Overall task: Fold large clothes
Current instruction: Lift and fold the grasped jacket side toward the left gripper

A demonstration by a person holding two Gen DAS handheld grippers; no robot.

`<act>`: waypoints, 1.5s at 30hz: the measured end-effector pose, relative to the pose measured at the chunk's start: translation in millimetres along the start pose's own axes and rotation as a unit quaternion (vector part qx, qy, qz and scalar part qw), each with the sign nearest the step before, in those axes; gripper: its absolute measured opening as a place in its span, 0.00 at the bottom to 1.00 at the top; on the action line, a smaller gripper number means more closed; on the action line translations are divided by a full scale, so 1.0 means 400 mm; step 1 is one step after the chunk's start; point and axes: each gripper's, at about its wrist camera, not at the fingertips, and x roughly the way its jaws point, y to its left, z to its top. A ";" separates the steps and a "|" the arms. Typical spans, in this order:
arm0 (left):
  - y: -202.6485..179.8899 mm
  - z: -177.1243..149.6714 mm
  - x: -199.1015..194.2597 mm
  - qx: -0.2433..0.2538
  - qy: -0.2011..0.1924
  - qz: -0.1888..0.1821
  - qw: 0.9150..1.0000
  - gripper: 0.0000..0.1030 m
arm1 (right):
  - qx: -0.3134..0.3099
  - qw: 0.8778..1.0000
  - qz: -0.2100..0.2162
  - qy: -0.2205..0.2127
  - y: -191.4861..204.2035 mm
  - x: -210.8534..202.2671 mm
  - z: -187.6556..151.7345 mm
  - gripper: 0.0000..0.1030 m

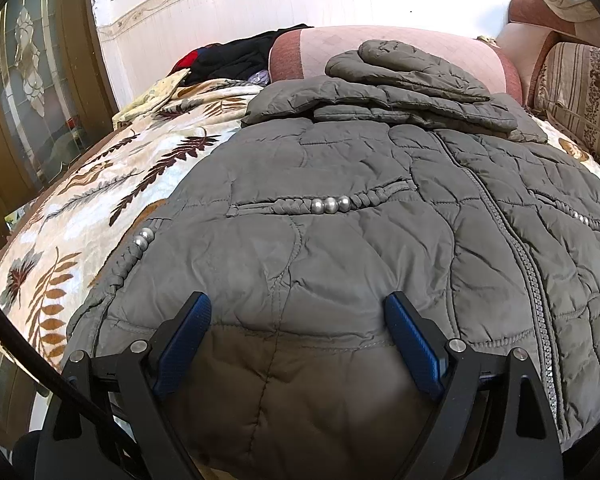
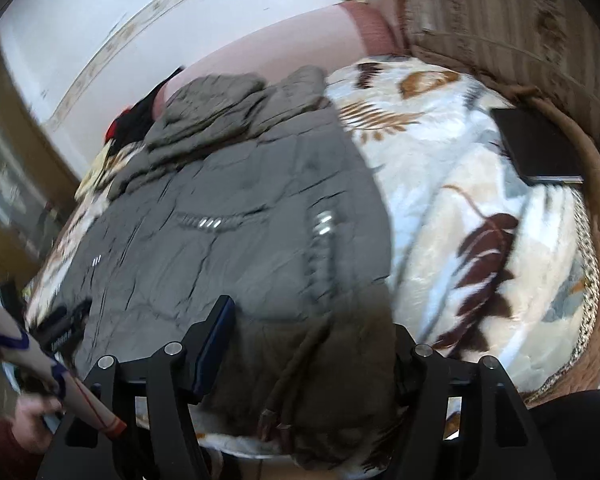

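A grey quilted jacket [image 1: 360, 208] lies flat on a leaf-patterned blanket [image 1: 100, 208], zip up, with its sleeves and hood folded in at the far end [image 1: 400, 84]. My left gripper [image 1: 298, 320] is open, its blue pads [image 1: 184, 344] straddling the jacket's near hem. In the blurred right wrist view the jacket [image 2: 228, 216] fills the left and centre. My right gripper [image 2: 312, 336] is open over the hem's right corner; its left finger [image 2: 216, 344] shows, and the hem fabric hides the right one.
A pink bolster [image 1: 380, 44] and dark clothes [image 1: 236, 56] lie at the far end. A striped sofa back [image 1: 580, 92] runs along the right. A black flat object [image 2: 540, 148] rests on the blanket's right. A door [image 1: 28, 100] stands to the left.
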 end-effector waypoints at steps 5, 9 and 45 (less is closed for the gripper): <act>0.017 0.008 -0.018 -0.017 0.000 -0.016 1.000 0.86 | 0.018 1.000 -0.010 0.000 -0.018 0.007 0.005 0.68; 0.084 0.030 -0.056 -0.066 -0.013 -0.026 0.997 0.86 | 0.003 1.000 -0.018 -0.001 -0.009 0.005 0.001 0.68; 0.320 -0.048 0.003 -0.276 0.049 -0.154 0.948 0.74 | 0.069 0.996 0.061 0.018 -0.044 0.013 0.000 0.56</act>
